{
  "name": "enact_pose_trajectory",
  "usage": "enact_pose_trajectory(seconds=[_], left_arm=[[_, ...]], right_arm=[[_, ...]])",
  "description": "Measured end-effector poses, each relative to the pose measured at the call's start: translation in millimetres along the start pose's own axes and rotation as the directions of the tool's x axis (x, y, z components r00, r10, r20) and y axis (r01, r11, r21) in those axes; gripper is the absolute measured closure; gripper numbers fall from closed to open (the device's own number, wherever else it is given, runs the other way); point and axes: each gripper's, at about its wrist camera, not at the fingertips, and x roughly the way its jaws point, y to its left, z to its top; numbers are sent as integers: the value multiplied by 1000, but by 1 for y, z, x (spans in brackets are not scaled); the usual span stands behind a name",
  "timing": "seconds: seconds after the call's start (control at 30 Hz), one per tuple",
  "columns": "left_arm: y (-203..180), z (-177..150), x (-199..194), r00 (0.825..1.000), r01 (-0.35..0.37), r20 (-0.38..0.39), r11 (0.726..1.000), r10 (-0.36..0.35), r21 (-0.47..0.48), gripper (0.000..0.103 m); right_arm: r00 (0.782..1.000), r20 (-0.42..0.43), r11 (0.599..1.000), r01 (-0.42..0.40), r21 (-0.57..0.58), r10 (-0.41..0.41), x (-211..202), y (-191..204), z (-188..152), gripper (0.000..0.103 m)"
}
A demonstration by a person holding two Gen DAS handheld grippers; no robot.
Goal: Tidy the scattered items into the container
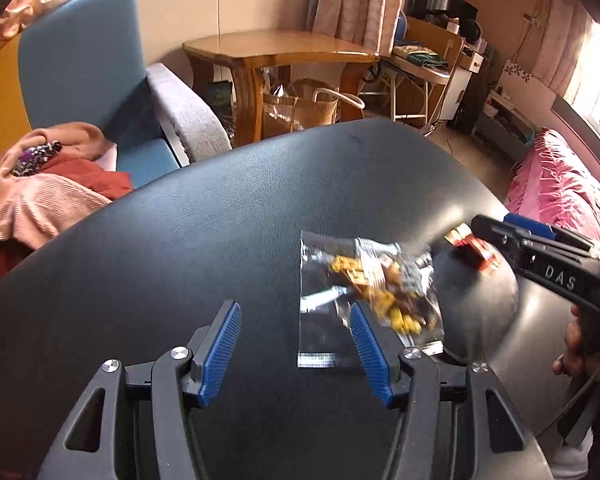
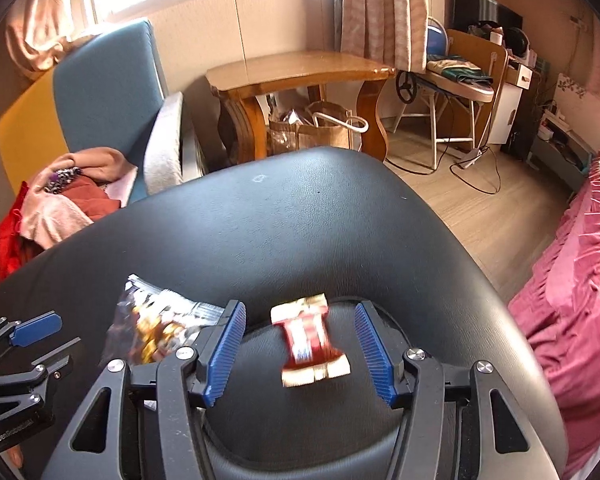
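The blue ribbed fingers (image 1: 220,354) of the left gripper (image 1: 296,350) stand wide apart over the black table (image 1: 220,220) with nothing between them. A clear snack bag (image 1: 364,292) of yellow and brown pieces lies on the table, just beyond the inner finger and partly behind it. The right gripper (image 2: 300,350) also has its fingers (image 2: 226,354) spread, and a red and gold candy wrapper (image 2: 312,340) sits in the gap, touching neither pad. The wrapper is blurred, so whether it rests on the dark rounded container (image 2: 300,420) beneath it or hangs just above it cannot be told. The snack bag is just beside that container. Beyond the table are a blue armchair (image 1: 80,60) heaped with pink clothes (image 1: 48,192), a wooden side table (image 1: 276,50) and a pink bedspread (image 2: 572,300).
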Motion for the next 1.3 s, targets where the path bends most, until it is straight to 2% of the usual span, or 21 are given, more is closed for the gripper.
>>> enact_pose_trajectory(seconds=[0.17, 0.3, 0.4, 0.5, 0.57, 0.7, 0.87, 0.93, 1.3], left_arm=[[-8, 15, 18, 997, 75, -6, 997, -75, 11, 45], [-20, 20, 36, 995, 94, -48, 995, -93, 34, 45], [-26, 18, 40, 994, 103, -51, 993, -101, 50, 45], [-24, 11, 37, 991, 124, -43, 992, -123, 30, 55], [-23, 3, 31, 991, 132, -36, 991, -131, 26, 60], [-19, -12, 20, 990, 136, -39, 991, -136, 7, 64], [-5, -35, 4, 991, 123, -47, 992, -124, -25, 64], [5, -50, -6, 992, 111, -49, 993, -114, -50, 64], [54, -128, -61, 995, 52, -71, 983, -66, -177, 64]], right_arm=[[999, -42, 1000, 1, -15, -2, 27, 1, 7, 45], [997, -83, 999, -3, -36, 0, 45, 5, 7, 45], [995, -99, 998, -14, -58, 8, 49, 11, 2, 45], [995, -100, 996, -18, -86, 10, 46, 14, -6, 45], [995, -99, 994, -32, -102, 22, 43, 16, -9, 45], [993, -105, 987, -66, -146, 51, 36, 23, -17, 45], [989, -123, 974, -108, -201, 84, 24, 45, -31, 47], [986, -134, 966, -127, -224, 99, 18, 56, -40, 51], [961, -200, 928, -245, -282, 193, -26, 118, -108, 52]])
